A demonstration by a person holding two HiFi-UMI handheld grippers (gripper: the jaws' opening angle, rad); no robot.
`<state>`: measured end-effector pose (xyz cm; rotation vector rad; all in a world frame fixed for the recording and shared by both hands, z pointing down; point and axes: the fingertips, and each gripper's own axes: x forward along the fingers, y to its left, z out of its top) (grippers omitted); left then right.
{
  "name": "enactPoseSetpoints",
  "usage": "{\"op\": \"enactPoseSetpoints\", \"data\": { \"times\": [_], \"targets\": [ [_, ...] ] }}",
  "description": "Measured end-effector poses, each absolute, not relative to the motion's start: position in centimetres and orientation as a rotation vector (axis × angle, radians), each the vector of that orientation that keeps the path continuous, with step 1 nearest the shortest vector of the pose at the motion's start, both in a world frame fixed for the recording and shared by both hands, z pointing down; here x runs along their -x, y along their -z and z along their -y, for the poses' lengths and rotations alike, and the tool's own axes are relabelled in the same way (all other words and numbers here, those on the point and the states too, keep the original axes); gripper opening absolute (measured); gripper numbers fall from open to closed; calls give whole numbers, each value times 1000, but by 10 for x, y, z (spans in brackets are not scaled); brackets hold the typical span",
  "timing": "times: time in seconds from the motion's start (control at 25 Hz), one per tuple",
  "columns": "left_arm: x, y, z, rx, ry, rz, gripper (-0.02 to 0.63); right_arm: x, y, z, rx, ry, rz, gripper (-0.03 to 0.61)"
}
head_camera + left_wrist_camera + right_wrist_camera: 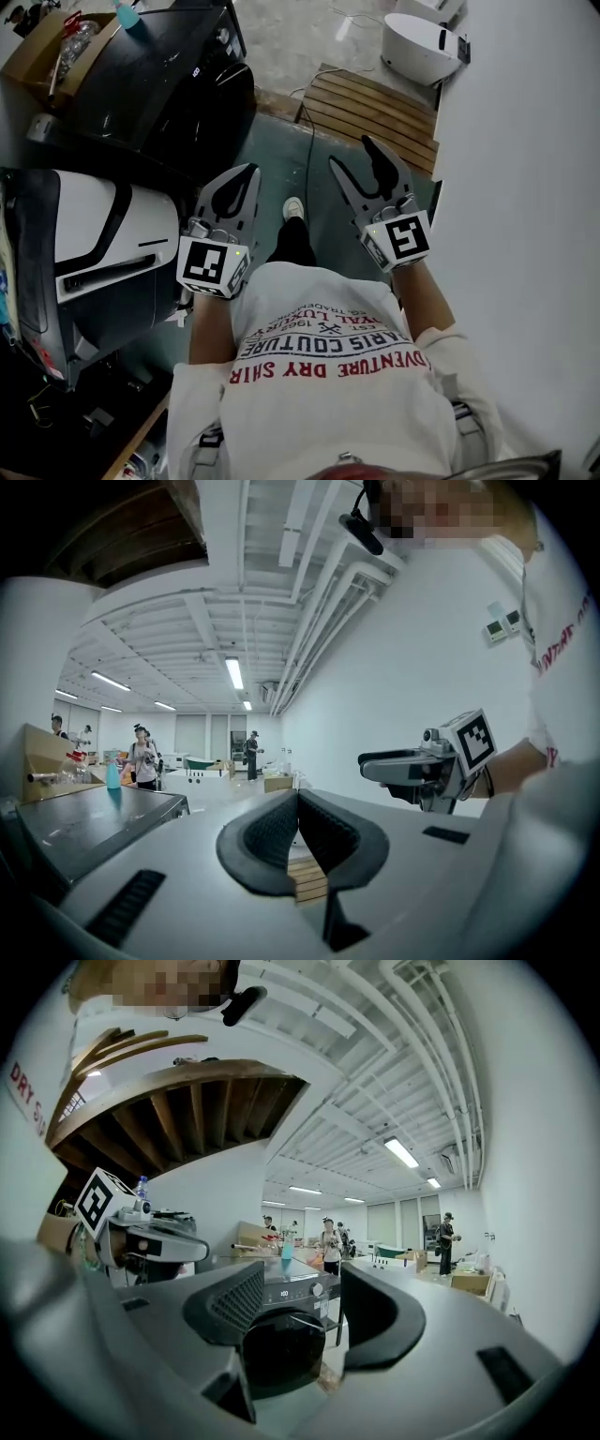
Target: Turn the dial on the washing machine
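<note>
Open floor [281,159] lies directly before the washing machine [178,94], giving free passage to its front. A wooden pallet [375,112] and a white wall [525,234] close off that side. A white appliance [94,225] stands just beside the machine. A blue bottle [127,14] stands on the machine's top.

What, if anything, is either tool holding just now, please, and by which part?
Nothing is held. The left tool has its jaws together with nothing between them; the right tool has its jaws apart and empty, with the washing machine well beyond them.
</note>
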<state>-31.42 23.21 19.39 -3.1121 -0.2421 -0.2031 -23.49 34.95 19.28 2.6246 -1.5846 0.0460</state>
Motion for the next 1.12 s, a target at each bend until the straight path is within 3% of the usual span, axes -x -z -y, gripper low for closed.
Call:
{"op": "enactPoseSetpoints", "data": {
  "times": [0.56,1.12],
  "targets": [
    [120,-192,-63,3175,179,90,17,33,-202,-179,-2474,-156,1687,252],
    [56,-229,4,3177,307,-420,17,-61,-255,-51,-2072,-288,2114,252]
  ]
}}
